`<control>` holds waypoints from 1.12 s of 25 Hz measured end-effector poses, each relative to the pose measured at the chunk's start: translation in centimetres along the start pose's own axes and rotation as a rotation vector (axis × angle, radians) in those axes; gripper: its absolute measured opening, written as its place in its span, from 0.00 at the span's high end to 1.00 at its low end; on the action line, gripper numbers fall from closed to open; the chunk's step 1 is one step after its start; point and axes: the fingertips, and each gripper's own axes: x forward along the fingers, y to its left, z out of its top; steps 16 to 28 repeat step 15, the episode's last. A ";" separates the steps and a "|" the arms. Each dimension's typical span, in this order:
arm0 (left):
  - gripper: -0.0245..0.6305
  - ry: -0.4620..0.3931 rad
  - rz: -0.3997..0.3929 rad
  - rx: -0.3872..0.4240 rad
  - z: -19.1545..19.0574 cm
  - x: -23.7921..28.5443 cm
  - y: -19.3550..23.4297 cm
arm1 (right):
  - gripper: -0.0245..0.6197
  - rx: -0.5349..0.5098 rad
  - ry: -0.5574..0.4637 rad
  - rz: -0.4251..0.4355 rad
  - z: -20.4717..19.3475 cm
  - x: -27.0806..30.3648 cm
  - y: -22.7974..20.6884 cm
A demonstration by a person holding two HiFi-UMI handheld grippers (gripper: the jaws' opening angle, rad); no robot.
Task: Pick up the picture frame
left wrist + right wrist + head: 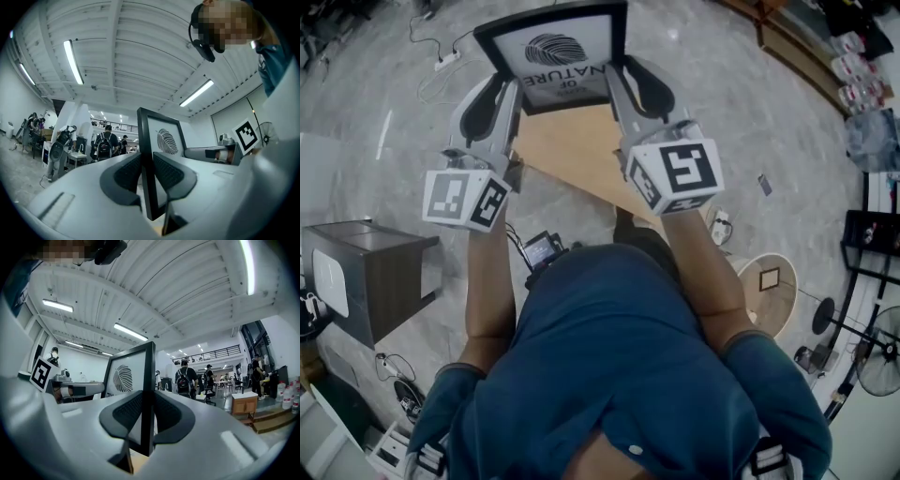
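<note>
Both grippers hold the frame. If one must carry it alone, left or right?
Right, narrowly. Left gripper and right gripper are both shut on side edges of the picture frame, but the right seems clamped farther up its edge.

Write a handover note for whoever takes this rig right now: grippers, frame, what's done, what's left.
Left gripper: shut on the picture frame, jaws clamping its edge on the person's left.
Right gripper: shut on the opposite edge of the same frame.
Frame: carried between both grippers with the leaf print facing the person, over the far end of the wooden table. It appears clear of the table.
Done: two-sided grasp, and apparently the lift.
Left: probably nothing beyond holding both grips level so the frame does not twist.
</note>
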 end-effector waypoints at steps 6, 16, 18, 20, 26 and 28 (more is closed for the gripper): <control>0.85 -0.007 -0.011 -0.002 0.3 -0.1 -0.1 | 0.84 -0.002 -0.006 -0.009 0.4 -0.3 0.1; 0.85 -0.011 -0.019 0.000 1.0 -0.4 -0.3 | 0.84 -0.005 -0.010 -0.017 1.1 -0.5 0.4; 0.85 -0.011 -0.019 0.000 1.0 -0.4 -0.3 | 0.84 -0.005 -0.010 -0.017 1.1 -0.5 0.4; 0.85 -0.011 -0.019 0.000 1.0 -0.4 -0.3 | 0.84 -0.005 -0.010 -0.017 1.1 -0.5 0.4; 0.85 -0.011 -0.019 0.000 1.0 -0.4 -0.3 | 0.84 -0.005 -0.010 -0.017 1.1 -0.5 0.4; 0.85 -0.011 -0.019 0.000 1.0 -0.4 -0.3 | 0.84 -0.005 -0.010 -0.017 1.1 -0.5 0.4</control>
